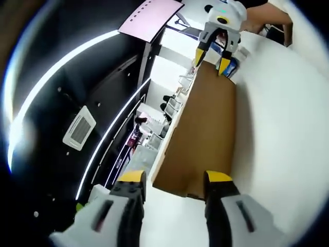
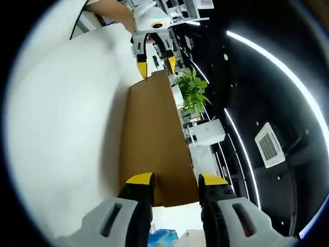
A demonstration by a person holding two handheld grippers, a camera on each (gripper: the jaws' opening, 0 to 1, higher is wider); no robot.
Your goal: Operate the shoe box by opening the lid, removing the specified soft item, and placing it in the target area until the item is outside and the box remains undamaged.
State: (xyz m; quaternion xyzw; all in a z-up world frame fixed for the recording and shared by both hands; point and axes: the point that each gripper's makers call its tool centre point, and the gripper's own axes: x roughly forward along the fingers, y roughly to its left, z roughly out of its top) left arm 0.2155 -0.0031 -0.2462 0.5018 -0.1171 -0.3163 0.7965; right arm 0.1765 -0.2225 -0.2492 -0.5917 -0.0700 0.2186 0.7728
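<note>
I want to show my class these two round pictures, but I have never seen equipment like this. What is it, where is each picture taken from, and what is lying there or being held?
A person holds one two-jaw gripper in each hand, and a fisheye camera rides on each, looking along its jaws. In the left gripper view, the left gripper rises from the bottom; the right gripper shows at the far end. The right gripper view looks back from the opposite end: the right gripper is below, the left gripper is far off. Between them a brown cardboard box lid stands on edge over a white table. Each gripper's jaws stand open at one end of it. Whether they grip it is unclear. Both views are tilted.
</note>
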